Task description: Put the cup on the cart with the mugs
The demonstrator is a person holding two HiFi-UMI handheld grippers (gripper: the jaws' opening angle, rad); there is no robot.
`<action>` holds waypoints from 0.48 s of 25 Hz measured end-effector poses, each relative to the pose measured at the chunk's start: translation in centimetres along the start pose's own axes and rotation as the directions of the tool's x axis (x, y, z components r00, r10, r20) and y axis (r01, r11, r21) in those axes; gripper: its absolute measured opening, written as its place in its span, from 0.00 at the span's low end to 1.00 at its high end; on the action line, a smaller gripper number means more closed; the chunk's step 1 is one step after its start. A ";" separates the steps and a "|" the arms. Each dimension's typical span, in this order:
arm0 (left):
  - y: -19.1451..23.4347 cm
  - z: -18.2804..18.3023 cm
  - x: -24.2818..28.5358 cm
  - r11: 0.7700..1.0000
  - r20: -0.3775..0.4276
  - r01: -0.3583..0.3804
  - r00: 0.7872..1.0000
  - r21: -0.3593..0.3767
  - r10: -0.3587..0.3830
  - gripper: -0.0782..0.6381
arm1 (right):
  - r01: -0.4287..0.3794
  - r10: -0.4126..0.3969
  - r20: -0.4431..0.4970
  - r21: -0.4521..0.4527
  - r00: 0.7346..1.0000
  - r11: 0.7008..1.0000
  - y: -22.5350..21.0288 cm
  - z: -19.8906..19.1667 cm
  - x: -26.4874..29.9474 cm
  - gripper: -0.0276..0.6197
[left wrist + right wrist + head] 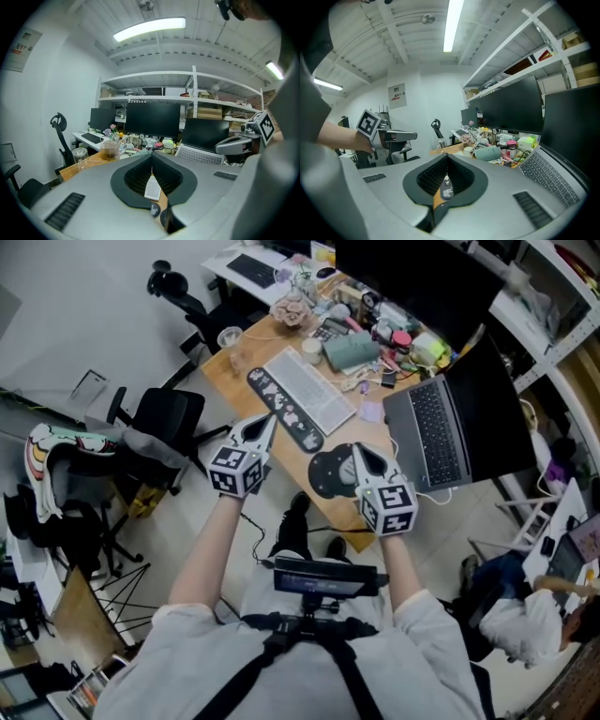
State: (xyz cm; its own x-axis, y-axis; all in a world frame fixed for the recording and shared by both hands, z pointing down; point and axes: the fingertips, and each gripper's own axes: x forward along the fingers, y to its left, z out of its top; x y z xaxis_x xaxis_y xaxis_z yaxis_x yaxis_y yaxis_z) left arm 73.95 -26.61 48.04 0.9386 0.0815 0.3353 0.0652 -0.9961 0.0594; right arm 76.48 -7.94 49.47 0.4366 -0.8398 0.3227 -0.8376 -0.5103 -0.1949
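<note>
And there was the wooden desk [236, 373] running up the middle of the head view, a dark monitor [412, 277] across its top right and an open laptop [450, 418] just below that. An office chair [159, 423] sat off the desk's left edge, and a white keyboard [307, 390] lay slantwise at centre. Both tools hung over the near edge, pointing up the frame. The left gripper [270, 420] had its jaws pressed together with nothing between them, and the right gripper [360, 452] was closed and empty as well. Now the target, by my reading: the clear cup [229, 337] stood upright at the desk's upper left corner, long axis vertical, well apart from both tools. It lay ahead of the left jaws and off to their left; the left gripper view put it at lower left [79, 155]. So the left hand looked the nearer one, and jaws coming in level would meet the cup's sides once opened. Nothing showed inside it, though I couldn't be sure. A small white mug [310, 351] stood beside the keyboard's far end, its contents out of sight. No cart appeared in any view.
</note>
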 end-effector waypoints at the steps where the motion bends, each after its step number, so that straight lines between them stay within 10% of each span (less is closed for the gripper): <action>1: 0.5 0.1 1.1 1.000 -0.007 0.015 1.000 0.006 -0.015 0.11 | 0.009 -0.009 -0.002 0.000 1.000 1.000 -0.3 0.1 0.8 0.05; 12: 8.3 -0.6 16.5 0.982 -0.188 0.185 0.967 0.041 -0.174 0.34 | 0.103 -0.102 -0.087 0.008 0.991 0.995 -4.4 1.4 14.0 0.05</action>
State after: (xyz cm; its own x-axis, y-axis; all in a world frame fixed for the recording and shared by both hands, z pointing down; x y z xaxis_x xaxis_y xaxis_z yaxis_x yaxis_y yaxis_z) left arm 89.80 -33.51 54.65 0.8321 0.2589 0.4905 0.2518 -0.9643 0.0819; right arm 86.75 -17.67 53.59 0.4894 -0.7641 0.4201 -0.7856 -0.5955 -0.1678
